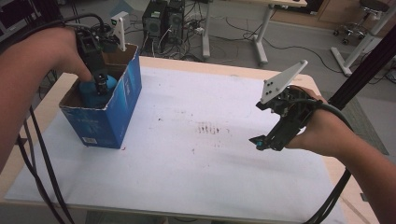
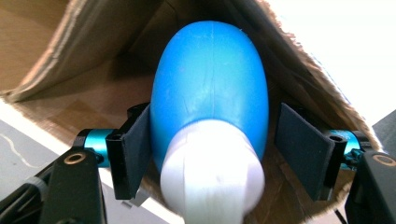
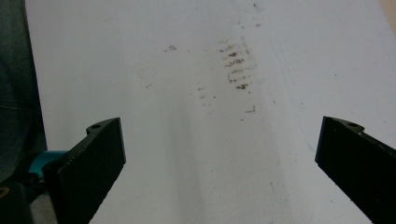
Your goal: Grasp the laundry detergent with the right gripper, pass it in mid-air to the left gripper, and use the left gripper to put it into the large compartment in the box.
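Bottle: blue bottle (image 2: 210, 88) with a white cap (image 2: 212, 172), lying inside the open box (image 1: 122, 93) at ten o'clock on the table (image 1: 280, 186).
Left gripper (image 1: 101, 87): reaching into the box; jaws part open, one pad touching the bottle, the other just clear, so nothing is gripped.
Right gripper (image 1: 259, 140): at three o'clock, jaws wide apart, empty.
Doing it well: likely centre both pads on the bottle before squeezing.
View difference: the left gripper view reveals the pad gap; the high view places the box.
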The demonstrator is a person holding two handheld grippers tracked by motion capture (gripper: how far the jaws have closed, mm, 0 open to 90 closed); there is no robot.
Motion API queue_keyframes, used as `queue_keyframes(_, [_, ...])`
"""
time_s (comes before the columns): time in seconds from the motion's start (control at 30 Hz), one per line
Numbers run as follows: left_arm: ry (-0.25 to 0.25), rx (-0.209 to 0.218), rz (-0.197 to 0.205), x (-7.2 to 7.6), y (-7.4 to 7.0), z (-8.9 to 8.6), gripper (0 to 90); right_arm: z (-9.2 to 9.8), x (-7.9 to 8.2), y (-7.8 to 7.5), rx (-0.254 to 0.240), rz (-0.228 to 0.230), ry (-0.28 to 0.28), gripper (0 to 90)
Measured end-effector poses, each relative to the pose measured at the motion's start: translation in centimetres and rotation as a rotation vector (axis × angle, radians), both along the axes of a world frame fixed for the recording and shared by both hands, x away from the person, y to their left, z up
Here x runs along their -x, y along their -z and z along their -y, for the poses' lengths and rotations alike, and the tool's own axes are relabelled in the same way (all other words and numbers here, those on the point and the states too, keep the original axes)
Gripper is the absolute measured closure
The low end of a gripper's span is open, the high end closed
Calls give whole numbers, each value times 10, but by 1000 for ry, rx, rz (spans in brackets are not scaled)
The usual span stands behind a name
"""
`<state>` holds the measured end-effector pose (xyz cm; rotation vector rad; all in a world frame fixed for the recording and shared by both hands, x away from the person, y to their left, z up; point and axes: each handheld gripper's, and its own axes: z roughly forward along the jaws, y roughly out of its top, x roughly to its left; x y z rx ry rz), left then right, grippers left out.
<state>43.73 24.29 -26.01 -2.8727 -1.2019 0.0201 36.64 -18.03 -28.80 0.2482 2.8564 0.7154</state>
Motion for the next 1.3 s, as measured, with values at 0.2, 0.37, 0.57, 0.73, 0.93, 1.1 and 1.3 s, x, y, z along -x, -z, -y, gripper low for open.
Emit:
queue_keyframes(0.2, [-11, -11, 22, 3, -15, 2, 248, -3, 2, -3, 10, 9, -17, 7])
queue_keyframes(0.37, [-5, -15, 48, 6, -29, 3, 232, -1, 1, -8, 8, 8, -17, 7])
queue_keyframes(0.57, [47, -19, 71, 13, -46, 14, 191, 3, -2, -14, 12, -2, -24, 7])
queue_keyframes(0.73, [94, -17, 82, 17, -52, 25, 155, 4, -5, -15, 22, -10, -51, 7])
queue_keyframes(0.93, [218, 8, 53, 24, -56, 53, 114, 4, -13, -16, 61, -31, -75, 7])
queue_keyframes(1.1, [306, 28, 44, 26, -59, 73, 89, 4, -20, -18, 104, -46, -81, 7])
queue_keyframes(1.3, [395, 48, 29, 26, -62, 93, 65, 2, -28, -21, 156, -61, -90, 7])
